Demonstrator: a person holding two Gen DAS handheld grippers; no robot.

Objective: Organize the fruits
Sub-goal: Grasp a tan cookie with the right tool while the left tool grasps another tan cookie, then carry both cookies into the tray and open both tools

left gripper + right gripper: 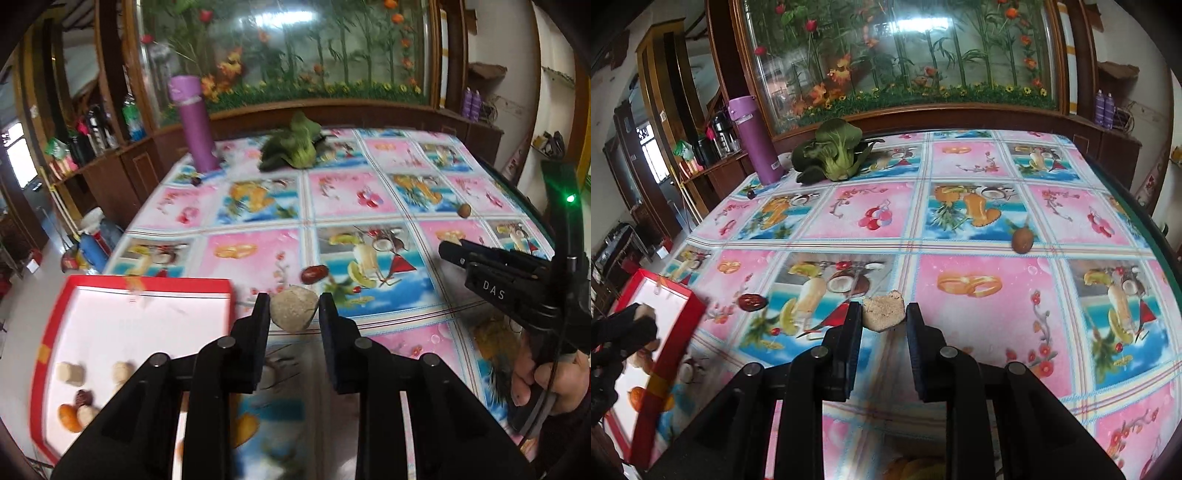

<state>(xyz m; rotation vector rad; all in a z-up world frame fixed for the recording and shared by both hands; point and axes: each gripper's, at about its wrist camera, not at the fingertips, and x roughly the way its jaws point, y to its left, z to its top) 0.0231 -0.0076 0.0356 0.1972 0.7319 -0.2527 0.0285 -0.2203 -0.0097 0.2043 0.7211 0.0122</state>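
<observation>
Left gripper [294, 308]: jaws standing apart, a beige lump [293, 309] sitting between the fingertips, contact unclear.
Right gripper [882, 314]: jaws apart, flanking a crumbly beige piece [882, 309].
Red date [314, 274]: lying just beyond the left gripper.
Red tray [147, 286]: sitting left of it, holding several pieces.

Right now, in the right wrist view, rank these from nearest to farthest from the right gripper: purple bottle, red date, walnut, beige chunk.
1. Beige chunk, between the fingers of the right gripper.
2. Red date, to the left.
3. Walnut, ahead on the right.
4. Purple bottle, at the far left edge of the table.
</observation>
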